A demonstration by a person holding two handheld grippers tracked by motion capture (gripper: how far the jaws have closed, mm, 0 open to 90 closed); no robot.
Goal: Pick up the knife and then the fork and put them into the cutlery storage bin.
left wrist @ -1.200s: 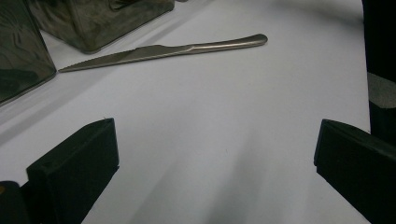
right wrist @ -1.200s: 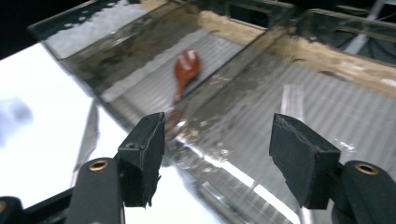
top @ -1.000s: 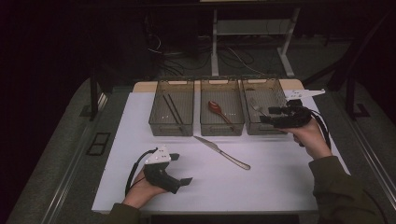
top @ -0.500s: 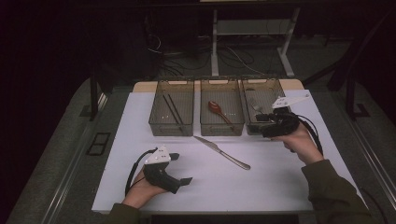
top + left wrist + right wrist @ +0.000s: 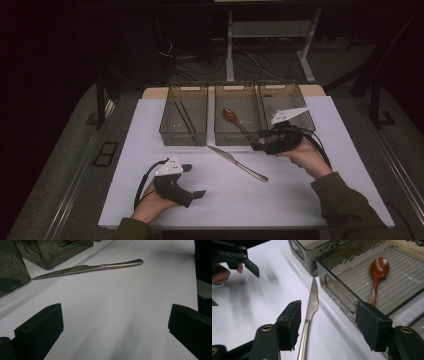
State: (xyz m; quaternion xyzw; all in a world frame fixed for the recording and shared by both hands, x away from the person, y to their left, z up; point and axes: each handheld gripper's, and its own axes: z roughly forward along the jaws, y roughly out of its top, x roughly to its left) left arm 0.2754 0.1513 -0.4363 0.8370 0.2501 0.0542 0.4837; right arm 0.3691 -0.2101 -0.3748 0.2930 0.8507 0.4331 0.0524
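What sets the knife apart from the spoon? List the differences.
The knife is silver metal; the spoon is reddish-brown, wood by its look. The knife lies loose on the white table; the spoon sits inside the middle bin. Both lie flat, ungripped.

Slender silver metal table knife (image 5: 238, 163) with serrated blade, lying flat and diagonally at frame centre on the white bench (image 5: 150, 140); blade tip upper left, handle lower right.

Three bins (image 5: 183, 135), one knife (image 5: 238, 163), one spoon (image 5: 233, 118), two chopsticks (image 5: 184, 118), two grippers (image 5: 195, 181)
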